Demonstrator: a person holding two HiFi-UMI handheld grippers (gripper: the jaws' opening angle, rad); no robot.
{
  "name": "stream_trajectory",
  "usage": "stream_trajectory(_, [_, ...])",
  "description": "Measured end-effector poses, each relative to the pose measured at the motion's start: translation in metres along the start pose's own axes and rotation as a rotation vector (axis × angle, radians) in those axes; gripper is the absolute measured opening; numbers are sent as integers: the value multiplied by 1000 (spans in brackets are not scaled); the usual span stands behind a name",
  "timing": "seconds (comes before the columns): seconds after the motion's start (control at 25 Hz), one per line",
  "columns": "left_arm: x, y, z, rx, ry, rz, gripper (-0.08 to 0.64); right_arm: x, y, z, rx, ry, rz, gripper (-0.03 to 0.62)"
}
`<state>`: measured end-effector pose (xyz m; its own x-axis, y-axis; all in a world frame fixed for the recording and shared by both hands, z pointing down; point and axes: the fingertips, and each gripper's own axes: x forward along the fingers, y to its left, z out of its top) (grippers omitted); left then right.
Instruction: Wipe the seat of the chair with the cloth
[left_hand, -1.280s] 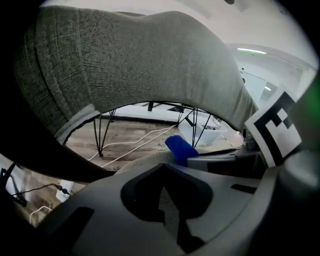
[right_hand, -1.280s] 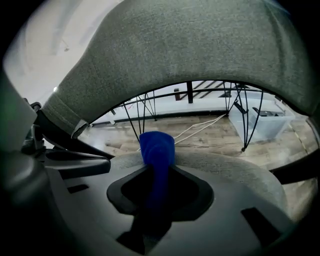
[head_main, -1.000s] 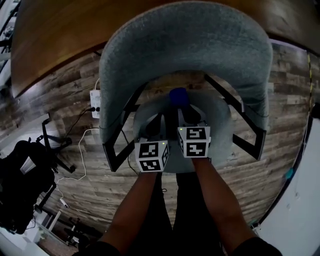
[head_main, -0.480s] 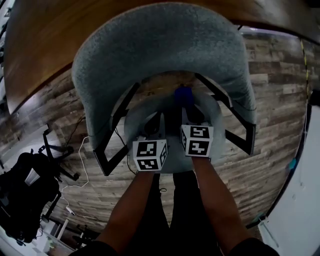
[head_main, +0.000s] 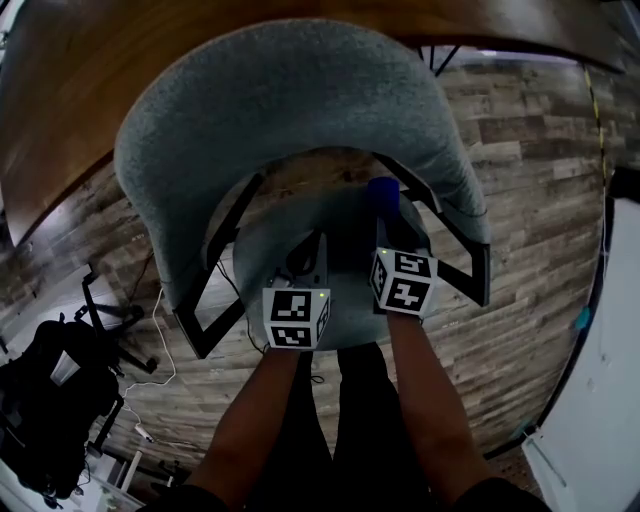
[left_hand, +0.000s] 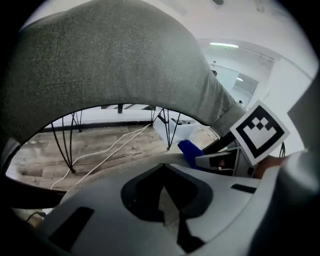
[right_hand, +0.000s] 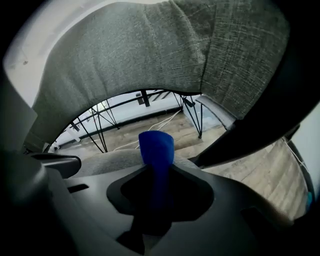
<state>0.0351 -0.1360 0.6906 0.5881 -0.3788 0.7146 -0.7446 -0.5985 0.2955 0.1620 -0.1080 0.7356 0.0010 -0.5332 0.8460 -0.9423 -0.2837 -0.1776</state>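
Two claws sit over the grey chair seat (head_main: 340, 215). The right claw (head_main: 392, 232) is clenched on the blue cloth (head_main: 383, 196), which juts from its tips toward the far backrest (head_main: 290, 90), over the seat's far right part. The left claw (head_main: 305, 262), just to its left, has its jaws pressed together with nothing between them, over the seat's near left.

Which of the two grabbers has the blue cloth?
The right gripper: the blue cloth is pinched between its jaws. The left gripper has nothing between its jaws.
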Motion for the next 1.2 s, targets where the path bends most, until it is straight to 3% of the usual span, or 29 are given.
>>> stream_trajectory(0.44, [0, -21, -3, 26, -1, -52, 3, -9, -43, 0, 103, -27, -82, 103])
stream_trajectory(0.64, [-11, -22, -6, 47, -11, -59, 3, -17, -36, 4, 48, -52, -89, 103])
stream_trajectory(0.8, [-23, -11, -11, 2, -32, -35, 3, -24, -10, 7, 13, -70, -37, 103])
stream_trajectory(1.0, [-51, 21, -24, -51, -53, 23, 3, -29, 47, 3, 16, -74, 94, 103])
stream_trajectory(1.2, [-85, 52, -54, -132, -52, 103, 3, -29, 113, -16, -64, -33, 219, 103])
